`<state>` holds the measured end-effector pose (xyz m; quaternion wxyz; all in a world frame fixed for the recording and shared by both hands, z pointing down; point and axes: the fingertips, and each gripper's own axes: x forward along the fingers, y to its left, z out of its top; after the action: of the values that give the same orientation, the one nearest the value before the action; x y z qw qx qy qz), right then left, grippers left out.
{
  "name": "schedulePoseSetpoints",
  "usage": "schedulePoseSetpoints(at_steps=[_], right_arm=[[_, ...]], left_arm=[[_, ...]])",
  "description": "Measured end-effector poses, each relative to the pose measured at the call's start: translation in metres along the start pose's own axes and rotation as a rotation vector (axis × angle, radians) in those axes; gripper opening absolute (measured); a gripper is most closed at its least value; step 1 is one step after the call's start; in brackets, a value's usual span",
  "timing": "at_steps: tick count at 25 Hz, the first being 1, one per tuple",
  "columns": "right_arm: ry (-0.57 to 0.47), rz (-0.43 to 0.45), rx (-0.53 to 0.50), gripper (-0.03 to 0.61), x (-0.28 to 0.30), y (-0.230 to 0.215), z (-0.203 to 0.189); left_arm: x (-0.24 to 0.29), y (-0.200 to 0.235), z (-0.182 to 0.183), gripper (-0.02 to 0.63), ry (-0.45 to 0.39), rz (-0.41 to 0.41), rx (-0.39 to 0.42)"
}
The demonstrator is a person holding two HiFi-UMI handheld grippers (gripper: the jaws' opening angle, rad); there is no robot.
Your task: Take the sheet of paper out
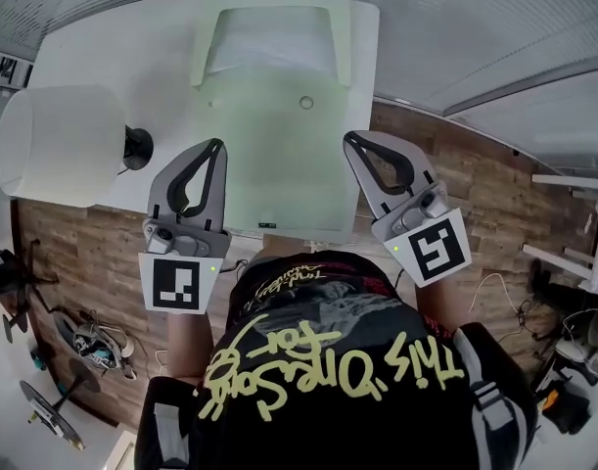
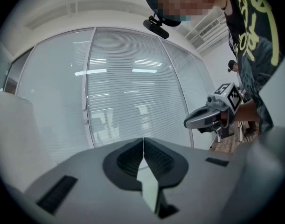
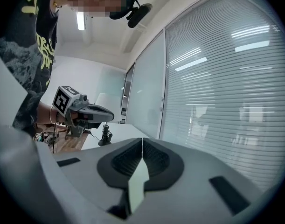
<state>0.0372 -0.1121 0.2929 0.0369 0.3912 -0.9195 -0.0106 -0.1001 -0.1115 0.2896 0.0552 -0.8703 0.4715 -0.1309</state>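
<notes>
A pale green translucent folder (image 1: 279, 155) lies flat on the white table (image 1: 132, 57), with a round clasp (image 1: 306, 102) near its middle. Its far end is lifted open, and a white sheet of paper (image 1: 269, 49) shows inside. My left gripper (image 1: 217, 145) is shut and empty, its tips over the folder's near left edge. My right gripper (image 1: 349, 137) is also shut and empty, over the near right edge. In the left gripper view the closed jaws (image 2: 143, 140) point at a blinds-covered glass wall, with the right gripper (image 2: 212, 113) off to the side. The right gripper view shows shut jaws (image 3: 142, 140) and the left gripper (image 3: 81, 108).
A lamp with a large white shade (image 1: 59, 145) and a black base (image 1: 137, 148) stands at the table's left, close to my left gripper. The table's near edge meets a wooden floor (image 1: 475, 194). Cables and stands lie on the floor at both sides.
</notes>
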Motion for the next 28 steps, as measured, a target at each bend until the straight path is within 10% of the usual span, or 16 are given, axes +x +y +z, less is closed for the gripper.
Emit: schedulePoseSetpoints(at_steps=[28], right_arm=[[0.099,-0.136,0.020,0.011,0.060,-0.030,-0.021]], left_arm=[[0.070,0.046,-0.034,0.008,0.047,-0.108,0.007]])
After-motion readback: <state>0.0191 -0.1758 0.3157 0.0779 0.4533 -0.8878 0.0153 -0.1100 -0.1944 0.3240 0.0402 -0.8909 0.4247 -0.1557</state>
